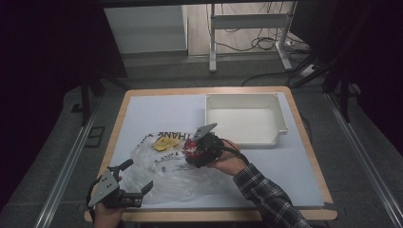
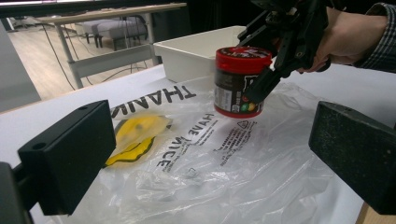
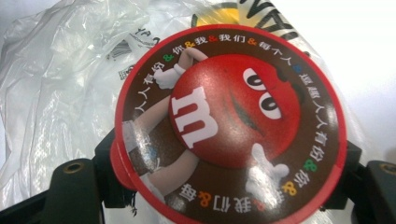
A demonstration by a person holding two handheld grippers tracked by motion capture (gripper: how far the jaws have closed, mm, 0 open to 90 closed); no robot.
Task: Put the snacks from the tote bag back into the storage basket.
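A red-lidded candy jar (image 1: 191,151) with a brown label hangs just above a clear plastic bag (image 1: 166,178). My right gripper (image 1: 196,153) is shut on the jar's sides. In the right gripper view the round red lid (image 3: 229,126) faces the camera, with a black jaw pressed on each side. The left gripper view shows the jar (image 2: 236,79) upright, clear of the bag (image 2: 224,172). My left gripper (image 1: 139,175) rests at the bag's near left edge. It is open, with nothing between its fingers (image 2: 70,154).
A white bin (image 1: 281,121) stands at the back right of the white sheet and looks bare inside. The bag has black lettering and a yellow face print (image 1: 164,142). The table's wooden front edge (image 1: 214,216) runs close to my left gripper.
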